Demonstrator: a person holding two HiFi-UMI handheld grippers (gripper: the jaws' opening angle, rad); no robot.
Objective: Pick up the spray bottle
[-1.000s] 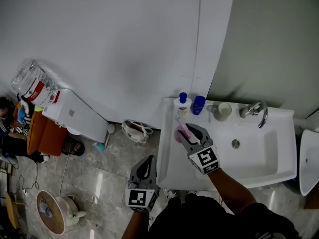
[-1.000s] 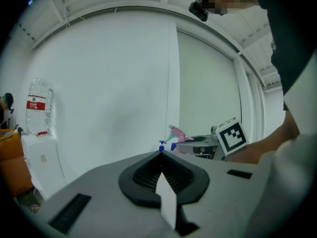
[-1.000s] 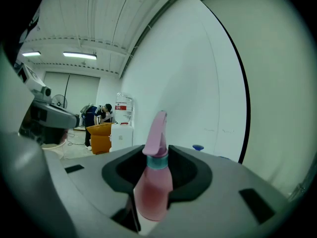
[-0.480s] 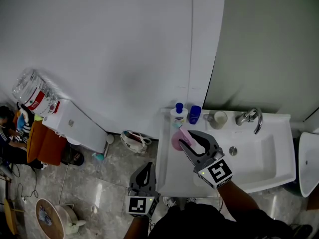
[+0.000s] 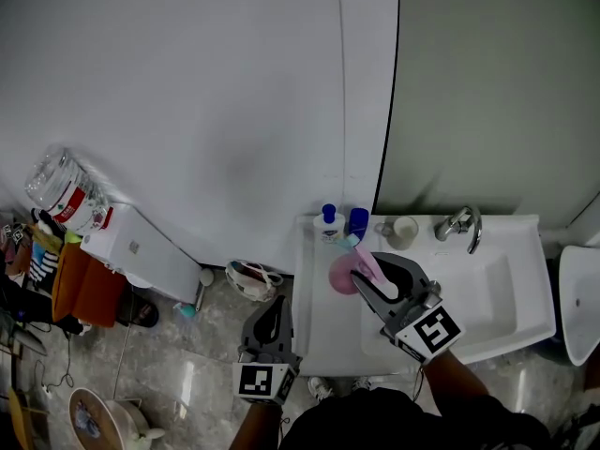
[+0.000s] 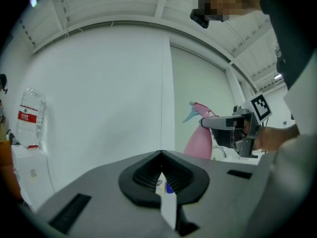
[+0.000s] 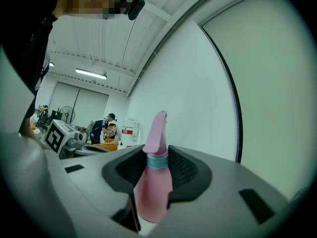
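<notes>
The pink spray bottle (image 5: 345, 273) with a teal collar hangs above the left side of the white sink counter (image 5: 323, 331). My right gripper (image 5: 373, 275) is shut on its neck. In the right gripper view the bottle (image 7: 152, 192) stands upright between the two dark pads, trigger head above them. The left gripper view shows the same bottle (image 6: 200, 140) off to the right, held by the other gripper. My left gripper (image 5: 271, 315) hovers over the floor beside the counter's left edge, jaws (image 6: 161, 175) shut with nothing in them.
At the back of the counter stand a white bottle with a blue cap (image 5: 327, 221), a blue cup (image 5: 357, 221) and a mug (image 5: 403, 232). The faucet (image 5: 458, 224) overhangs the basin (image 5: 492, 293). A white cabinet (image 5: 141, 251) and a basket (image 5: 246, 278) stand at the left.
The right gripper has risen with the spray bottle, off the counter and away from the back wall. The left gripper has risen a little.
</notes>
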